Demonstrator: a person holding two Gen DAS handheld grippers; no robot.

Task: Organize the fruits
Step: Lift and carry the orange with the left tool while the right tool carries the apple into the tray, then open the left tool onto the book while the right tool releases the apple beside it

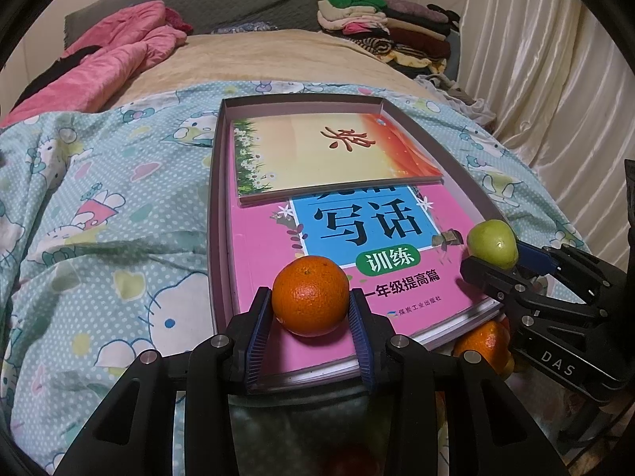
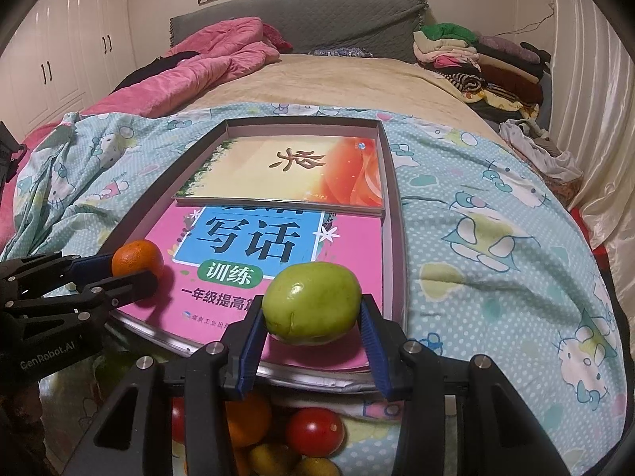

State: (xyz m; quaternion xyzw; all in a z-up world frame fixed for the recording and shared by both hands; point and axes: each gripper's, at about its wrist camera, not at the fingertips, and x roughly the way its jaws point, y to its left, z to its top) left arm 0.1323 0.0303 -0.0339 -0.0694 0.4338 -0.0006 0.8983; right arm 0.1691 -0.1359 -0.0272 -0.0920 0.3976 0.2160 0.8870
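My left gripper is shut on an orange tangerine and holds it over the near end of a pink book in a shallow box. It also shows in the right wrist view at the left. My right gripper is shut on a green fruit over the pink book's near right corner. That fruit shows in the left wrist view at the right. More fruit lies below: an orange, a red tomato and yellow-green ones.
The box rests on a Hello Kitty quilt on a bed. A second book lies on the pink one at the far end. A pink duvet and a clothes pile lie farther back. Curtains hang at the right.
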